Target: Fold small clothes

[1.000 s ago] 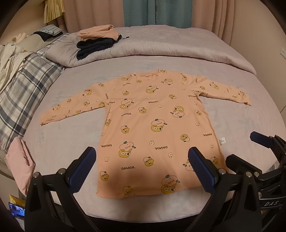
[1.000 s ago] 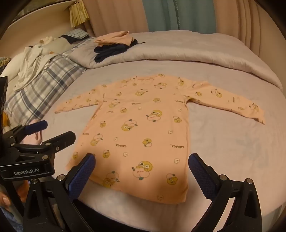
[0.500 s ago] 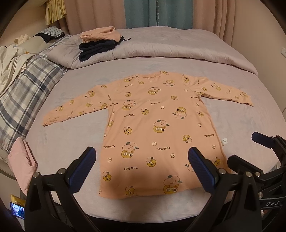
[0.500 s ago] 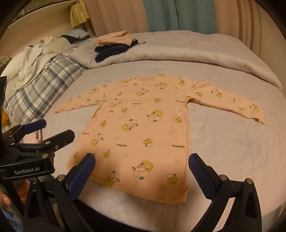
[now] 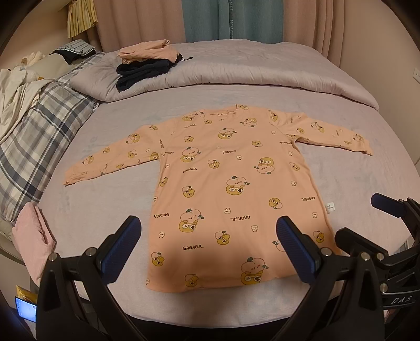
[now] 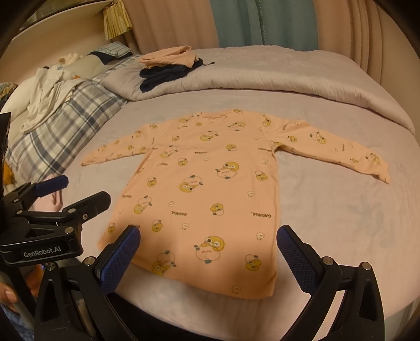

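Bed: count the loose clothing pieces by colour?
Peach/orange: 2, the printed shirt spread flat and a folded piece on the duvet.
Dark navy: 1, the bundle under that folded piece.
Pink: 1, folded at the bed's left edge.
Cream/white: 1, a crumpled heap.
Total: 5

Shirt (image 5: 231, 183) was peach with yellow cartoon prints; sheet (image 5: 105, 209) lilac-grey; blanket (image 5: 34, 136) blue-grey plaid; curtain (image 5: 231, 21) teal.

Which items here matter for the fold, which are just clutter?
Job:
- peach printed top, spread flat on the bed sheet
- left tool, open
- right tool, open

Clutter:
- stacked clothes on grey duvet
- plaid blanket
- pink cloth
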A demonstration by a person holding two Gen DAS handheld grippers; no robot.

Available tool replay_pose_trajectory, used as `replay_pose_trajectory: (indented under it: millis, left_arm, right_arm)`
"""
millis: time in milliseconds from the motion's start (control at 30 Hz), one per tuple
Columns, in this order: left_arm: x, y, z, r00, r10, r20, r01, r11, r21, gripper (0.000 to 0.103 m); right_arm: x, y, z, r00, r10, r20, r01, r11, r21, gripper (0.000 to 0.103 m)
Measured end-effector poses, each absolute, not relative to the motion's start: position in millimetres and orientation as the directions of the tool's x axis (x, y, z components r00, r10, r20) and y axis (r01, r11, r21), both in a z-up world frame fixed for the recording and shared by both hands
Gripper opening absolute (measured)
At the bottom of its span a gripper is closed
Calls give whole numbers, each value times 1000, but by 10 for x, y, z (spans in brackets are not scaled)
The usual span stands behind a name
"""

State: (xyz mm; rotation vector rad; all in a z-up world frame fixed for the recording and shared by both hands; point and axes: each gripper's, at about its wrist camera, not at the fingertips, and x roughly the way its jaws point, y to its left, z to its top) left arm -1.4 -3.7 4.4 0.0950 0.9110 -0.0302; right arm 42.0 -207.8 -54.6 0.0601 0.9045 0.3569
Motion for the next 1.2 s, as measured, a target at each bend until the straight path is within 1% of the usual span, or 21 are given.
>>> replay_pose_trajectory:
  millis: [1200]
  left_arm:
    - [3, -58, -16, 606, 13, -795, 76, 994, 74, 103]
  right_arm:
    - [407, -2062, -533, 564, 327, -759, -283, 939, 194, 103]
